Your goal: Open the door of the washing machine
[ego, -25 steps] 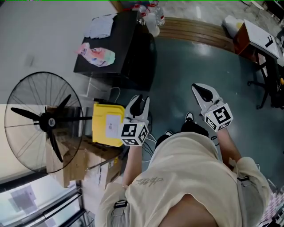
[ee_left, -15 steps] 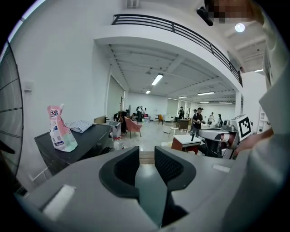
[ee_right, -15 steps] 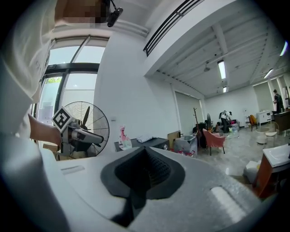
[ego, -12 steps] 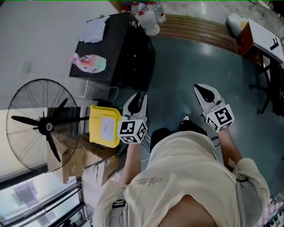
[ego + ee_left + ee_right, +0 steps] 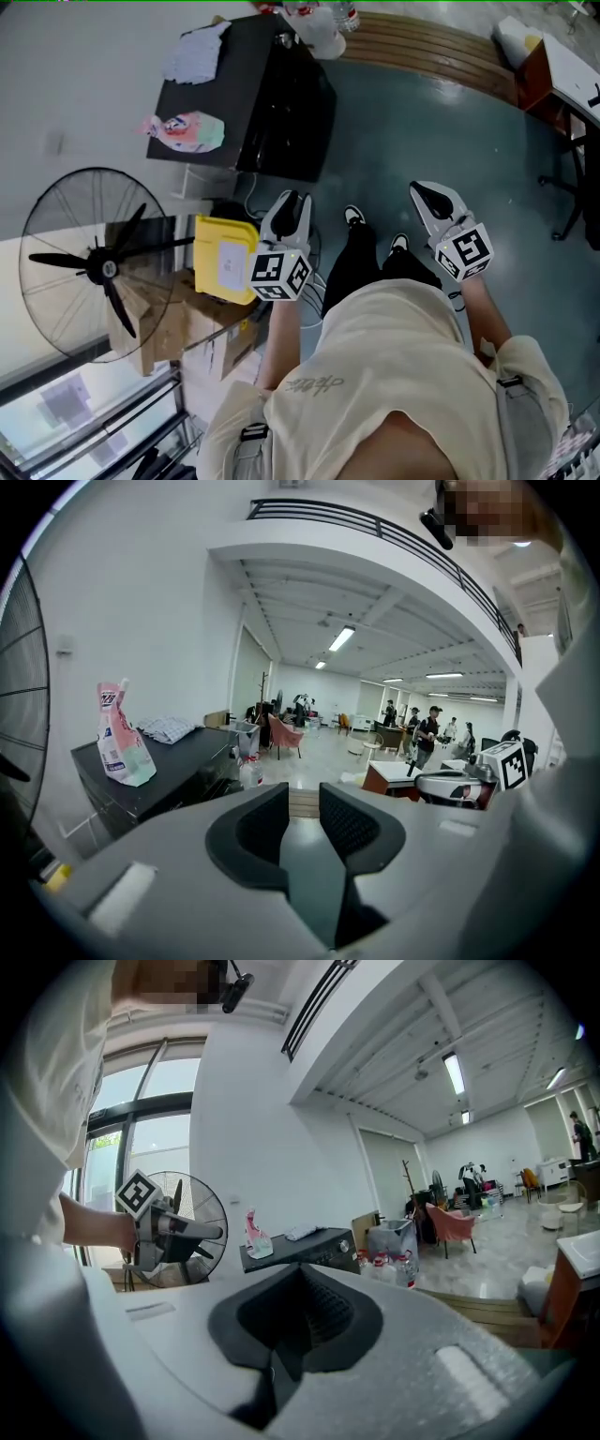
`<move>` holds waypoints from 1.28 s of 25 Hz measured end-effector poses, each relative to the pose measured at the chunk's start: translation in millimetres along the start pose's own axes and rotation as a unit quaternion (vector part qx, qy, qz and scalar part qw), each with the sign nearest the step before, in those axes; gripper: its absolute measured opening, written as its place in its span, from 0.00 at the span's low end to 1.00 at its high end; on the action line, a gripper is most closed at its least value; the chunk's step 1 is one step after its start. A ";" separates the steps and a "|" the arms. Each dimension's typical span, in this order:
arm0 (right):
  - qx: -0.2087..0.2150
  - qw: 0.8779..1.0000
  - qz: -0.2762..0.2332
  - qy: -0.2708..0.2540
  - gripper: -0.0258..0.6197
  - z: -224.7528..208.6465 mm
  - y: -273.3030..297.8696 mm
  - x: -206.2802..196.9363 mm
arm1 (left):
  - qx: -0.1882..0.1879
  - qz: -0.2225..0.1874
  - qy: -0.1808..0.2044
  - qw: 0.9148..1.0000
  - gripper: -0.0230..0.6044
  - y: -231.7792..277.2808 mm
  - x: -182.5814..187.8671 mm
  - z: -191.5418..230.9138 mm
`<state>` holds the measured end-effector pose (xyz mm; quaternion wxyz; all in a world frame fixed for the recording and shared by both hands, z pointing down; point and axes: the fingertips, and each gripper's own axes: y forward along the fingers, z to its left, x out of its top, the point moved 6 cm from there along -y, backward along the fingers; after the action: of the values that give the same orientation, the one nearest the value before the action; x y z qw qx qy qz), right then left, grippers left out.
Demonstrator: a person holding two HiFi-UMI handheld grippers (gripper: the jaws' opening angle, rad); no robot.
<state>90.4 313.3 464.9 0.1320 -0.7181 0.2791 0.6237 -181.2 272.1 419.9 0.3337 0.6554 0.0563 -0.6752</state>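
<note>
The black, box-shaped washing machine point(image 5: 248, 94) stands upright against the white wall, its door too dark to make out.

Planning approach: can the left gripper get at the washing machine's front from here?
Probably not yet. The left gripper, jaws apart with nothing between them though just closing slightly, hangs short of the washing machine; only bare floor lies between, so a step closer should do.

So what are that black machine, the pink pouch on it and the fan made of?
The black machine looks like painted metal or plastic: flat panels, dull sheen. The pink pouch is soft printed plastic film, crumpled. The fan has a thin wire cage, likely metal; its blades are unclear.
</note>
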 end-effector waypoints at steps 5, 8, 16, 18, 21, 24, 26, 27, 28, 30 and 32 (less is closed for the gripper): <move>-0.003 1.000 0.007 -0.014 0.04 -10.9 28.8 14.5 | -0.003 -0.009 -0.001 1.000 0.23 24.7 6.3 23.6; -0.001 0.999 0.005 -0.033 0.04 -19.0 49.9 36.0 | 0.002 -0.020 -0.011 1.000 0.23 44.3 14.7 45.5; -0.005 0.998 0.003 -0.067 0.04 -35.3 112.4 78.7 | -0.004 -0.037 -0.007 0.999 0.23 85.4 42.5 94.1; -0.003 0.998 0.008 -0.066 0.04 -35.3 131.4 80.2 | -0.002 -0.038 -0.005 0.999 0.23 91.9 45.1 109.4; 0.007 0.997 0.009 -0.073 0.04 -28.1 159.6 85.0 | 0.000 -0.035 -0.002 0.999 0.23 99.9 43.0 134.2; 0.007 0.997 0.001 -0.074 0.04 -27.7 180.4 91.0 | -0.003 -0.026 0.001 1.000 0.23 110.5 38.9 152.4; 0.002 0.997 0.000 -0.072 0.04 -29.8 191.2 93.3 | -0.006 -0.022 0.001 1.000 0.23 117.3 38.0 162.1; 0.001 0.997 0.002 -0.072 0.04 -30.7 196.0 94.1 | -0.006 -0.020 0.000 1.000 0.23 120.0 38.3 166.3; 0.002 0.997 0.006 -0.072 0.04 -31.9 200.3 94.3 | -0.006 -0.019 0.000 1.000 0.23 122.2 38.8 170.0; 0.006 0.997 0.014 -0.071 0.04 -35.6 207.9 93.6 | -0.001 -0.016 -0.002 1.000 0.23 125.2 39.6 175.5; 0.014 0.997 0.018 -0.069 0.04 -41.2 215.4 94.0 | 0.006 -0.012 -0.004 1.000 0.23 129.0 40.2 179.4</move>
<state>8.7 94.7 415.7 0.1493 -0.6660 0.2909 0.6705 -262.3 65.4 453.6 0.3221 0.6538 0.0583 -0.6822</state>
